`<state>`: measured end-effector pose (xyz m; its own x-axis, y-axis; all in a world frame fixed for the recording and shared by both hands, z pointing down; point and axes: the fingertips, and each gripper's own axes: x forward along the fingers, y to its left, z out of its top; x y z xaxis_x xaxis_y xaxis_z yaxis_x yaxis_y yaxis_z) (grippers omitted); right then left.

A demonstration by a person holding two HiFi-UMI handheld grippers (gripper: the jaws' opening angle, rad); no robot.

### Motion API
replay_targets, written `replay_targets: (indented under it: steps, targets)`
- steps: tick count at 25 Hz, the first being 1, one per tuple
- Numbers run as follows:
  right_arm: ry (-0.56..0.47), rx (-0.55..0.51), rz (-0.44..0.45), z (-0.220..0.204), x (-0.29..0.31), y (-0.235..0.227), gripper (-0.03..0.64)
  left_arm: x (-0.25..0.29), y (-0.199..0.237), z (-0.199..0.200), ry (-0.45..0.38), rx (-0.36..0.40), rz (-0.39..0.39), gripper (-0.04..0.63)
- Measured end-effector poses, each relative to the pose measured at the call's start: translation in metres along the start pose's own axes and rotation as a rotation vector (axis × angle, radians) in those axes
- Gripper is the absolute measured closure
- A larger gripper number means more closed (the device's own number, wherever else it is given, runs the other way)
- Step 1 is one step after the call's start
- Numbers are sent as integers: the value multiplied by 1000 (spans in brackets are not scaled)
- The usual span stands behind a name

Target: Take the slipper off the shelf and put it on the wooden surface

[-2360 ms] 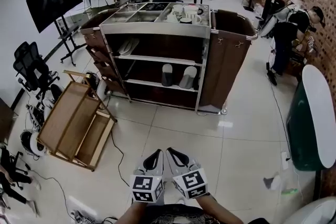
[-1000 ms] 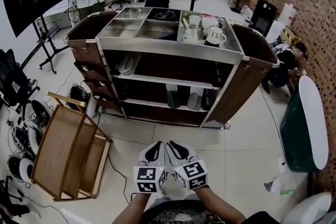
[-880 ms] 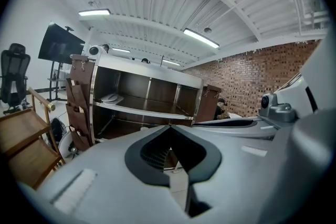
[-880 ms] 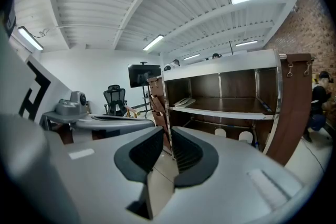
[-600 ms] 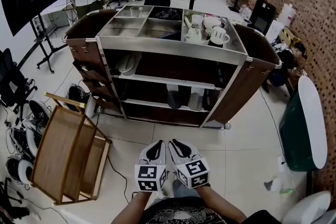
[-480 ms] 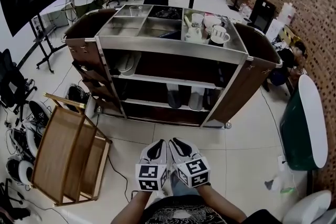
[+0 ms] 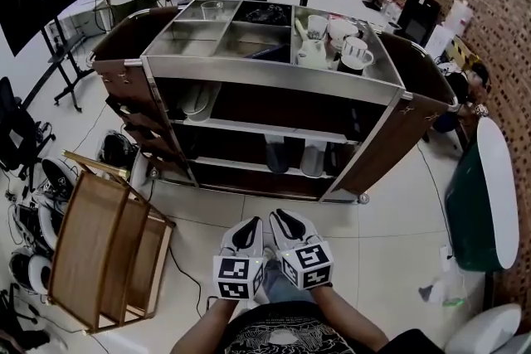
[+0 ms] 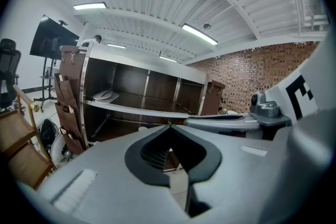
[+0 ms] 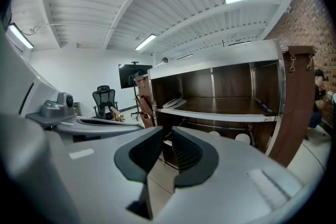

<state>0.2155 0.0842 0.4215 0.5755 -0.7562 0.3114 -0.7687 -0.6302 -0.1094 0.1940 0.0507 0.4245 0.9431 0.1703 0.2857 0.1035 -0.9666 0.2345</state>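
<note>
Standing square in front of the cart (image 7: 274, 72) with both grippers tucked low at my waist, side by side, noses aimed at 12 o'clock. I keep them in close because nothing's in reach yet: there's bare floor (image 7: 377, 236) between me and the shelves.

The left gripper (image 7: 249, 226) is pinched closed, tips meeting, nothing in it. The right gripper (image 7: 284, 220) has just been cracking its jaws apart a little, so there's a narrow gap with nothing in there either. My guess is that's the one getting ready to grab.

The slipper (image 7: 197, 99) is white and lies flat on the upper shelf (image 7: 274, 128), way over at the left end, roughly 11 o'clock from my grippers. It sits back under the steel top tray, so I reckon I have to come in pretty level rather than from above. A couple of pale things (image 7: 314, 159) stand on the lower shelf at 12 o'clock. They could be slippers too, I honestly can't tell from here.

The rack (image 7: 91, 253), the only wood I see that isn't the cart, sits on the floor at about 9 o'clock, well apart from the slipper. I'm reading its flat top as the drop spot. So basically nothing's done yet: get closer, spread the jaws wider, grab, then swing left.
</note>
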Motion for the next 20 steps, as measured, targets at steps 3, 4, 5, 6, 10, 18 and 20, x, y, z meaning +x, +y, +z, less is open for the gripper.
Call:
replay_targets:
  steps: [3,4,5,6,10,18,20]
  targets:
    - [0,4,-9,3,19,-14,586,18,12,7,-1,1,4,589]
    - [5,4,-11,3,25,-18,584,24,15,9,-3,-4,6,589]
    - [11,4,-12,2,30,-22,584,29,17,10,-6,-11,7,589]
    - [15,5,-13,1,36,-25,584,34,20,12,-9,-17,10,590]
    - [21,1,-14,2,63,-42,584,61,31,19,-14,-28,15,589]
    - [50,-8,-22,-6,113,-88,581,118,53,23,-15,-18,41,590]
    - [66,-10,-28,-13,126,-101,581,132,62,20,-20,-41,59,589]
